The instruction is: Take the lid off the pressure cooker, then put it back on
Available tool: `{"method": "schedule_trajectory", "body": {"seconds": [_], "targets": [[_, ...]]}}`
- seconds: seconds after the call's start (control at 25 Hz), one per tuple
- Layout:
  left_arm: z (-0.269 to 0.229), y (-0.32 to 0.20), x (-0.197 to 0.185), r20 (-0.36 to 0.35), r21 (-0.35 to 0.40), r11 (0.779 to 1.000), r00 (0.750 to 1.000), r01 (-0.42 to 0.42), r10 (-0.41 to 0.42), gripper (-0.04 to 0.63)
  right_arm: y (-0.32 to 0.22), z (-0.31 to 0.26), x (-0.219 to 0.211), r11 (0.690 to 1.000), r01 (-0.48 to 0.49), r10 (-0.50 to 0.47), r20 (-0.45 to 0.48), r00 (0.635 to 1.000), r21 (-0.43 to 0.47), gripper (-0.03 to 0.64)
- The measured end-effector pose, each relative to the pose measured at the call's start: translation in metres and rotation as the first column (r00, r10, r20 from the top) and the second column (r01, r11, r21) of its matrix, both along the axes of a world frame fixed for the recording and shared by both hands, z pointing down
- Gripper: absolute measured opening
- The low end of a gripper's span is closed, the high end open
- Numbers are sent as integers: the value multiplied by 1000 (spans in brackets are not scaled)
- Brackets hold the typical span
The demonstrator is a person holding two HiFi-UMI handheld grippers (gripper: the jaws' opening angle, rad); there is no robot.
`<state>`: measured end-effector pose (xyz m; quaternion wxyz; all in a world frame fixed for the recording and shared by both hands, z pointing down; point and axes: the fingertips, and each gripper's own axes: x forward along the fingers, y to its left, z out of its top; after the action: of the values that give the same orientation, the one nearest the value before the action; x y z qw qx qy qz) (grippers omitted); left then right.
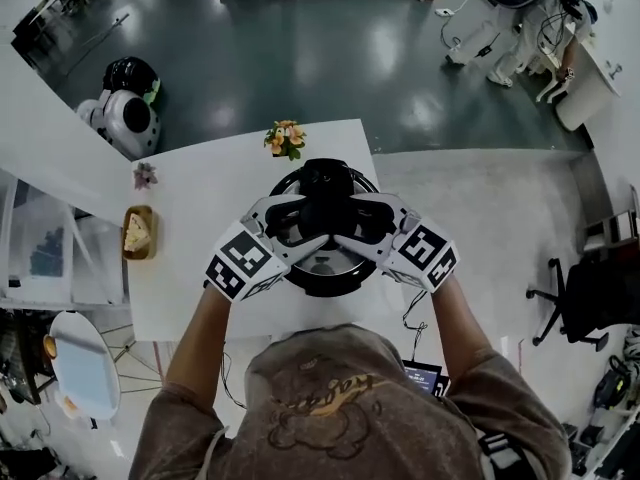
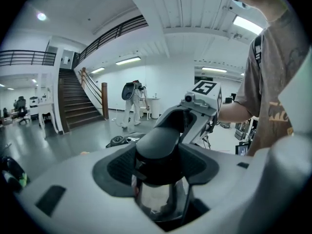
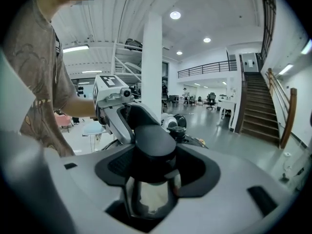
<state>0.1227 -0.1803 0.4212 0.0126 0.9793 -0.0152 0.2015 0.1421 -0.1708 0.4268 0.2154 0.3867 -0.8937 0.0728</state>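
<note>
Pressure cooker (image 1: 322,288) noted on white bench (image 1: 190,288), lid (image 1: 322,258) on top. Lid handle (image 2: 158,147) is clamped from opposite sides by left gripper (image 2: 158,165) and right gripper (image 3: 153,167), jaws held wide.

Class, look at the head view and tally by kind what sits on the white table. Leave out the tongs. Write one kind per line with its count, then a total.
Pressure cooker: 1
Flower bunches, one orange, one pale: 2
Wooden dish: 1
Slice of food on that dish: 1
Total: 5
</note>
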Motion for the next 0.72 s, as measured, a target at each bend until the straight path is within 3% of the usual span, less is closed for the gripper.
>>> {"method": "schedule_trajectory", "body": {"seconds": [0.36, 0.56, 0.72], "targets": [[1, 3, -2, 8, -13, 989, 989, 146, -146, 275, 1, 2, -1, 992, 127, -127, 10, 992, -9, 256], [0, 3, -3, -5, 12, 988, 988, 153, -153, 276, 1, -2, -2, 995, 92, -92, -3, 996, 27, 261], [-2, 5, -12, -34, 10, 982, 982, 188, -187, 276, 4, -3, 0, 999, -1, 0, 15, 1000, 42, 264]]}}
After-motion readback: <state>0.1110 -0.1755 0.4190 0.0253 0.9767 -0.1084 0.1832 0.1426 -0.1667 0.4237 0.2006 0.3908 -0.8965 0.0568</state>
